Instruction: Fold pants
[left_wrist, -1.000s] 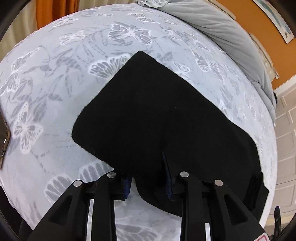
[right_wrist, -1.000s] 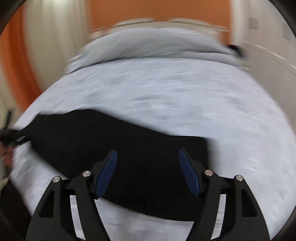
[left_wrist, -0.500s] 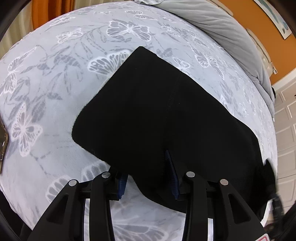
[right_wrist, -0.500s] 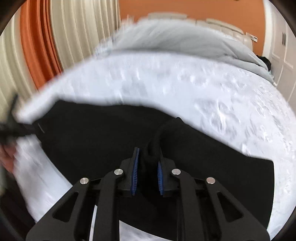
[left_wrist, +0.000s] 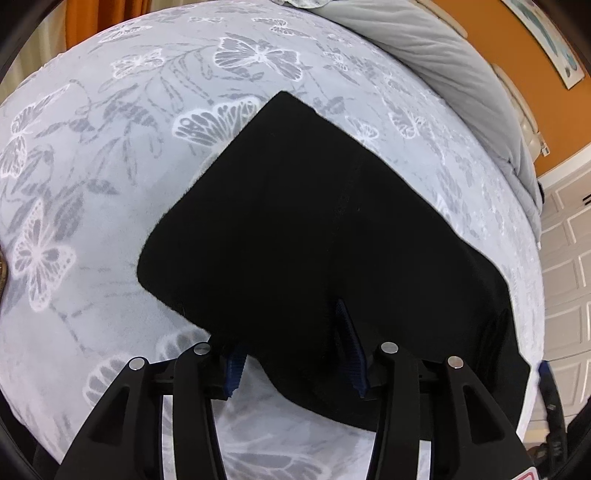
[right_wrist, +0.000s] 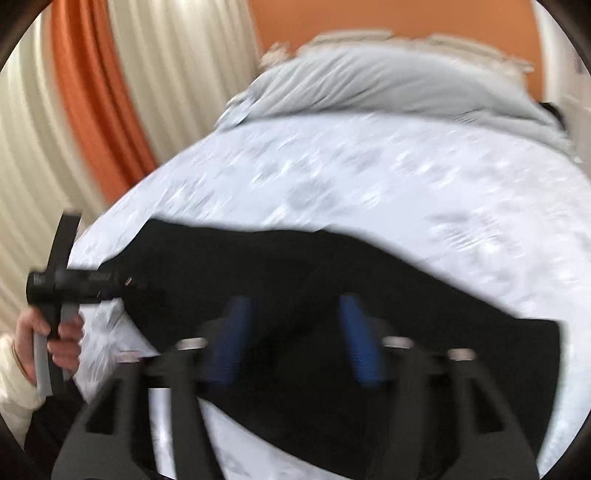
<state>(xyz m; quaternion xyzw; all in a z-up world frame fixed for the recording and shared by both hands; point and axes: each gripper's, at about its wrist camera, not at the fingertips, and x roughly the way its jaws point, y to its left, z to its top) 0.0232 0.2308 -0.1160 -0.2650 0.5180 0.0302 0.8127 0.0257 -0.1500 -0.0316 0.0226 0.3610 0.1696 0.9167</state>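
Left gripper (left_wrist: 291, 354): jaws apart, straddling the near edge of the black pants (left_wrist: 317, 236), unchanged. Right gripper (right_wrist: 295, 339): jaws wide apart over the pants; half a second ago they pinched a fold. The soft, matte pants lie flat ahead on the butterfly-print bedspread (left_wrist: 110, 155).
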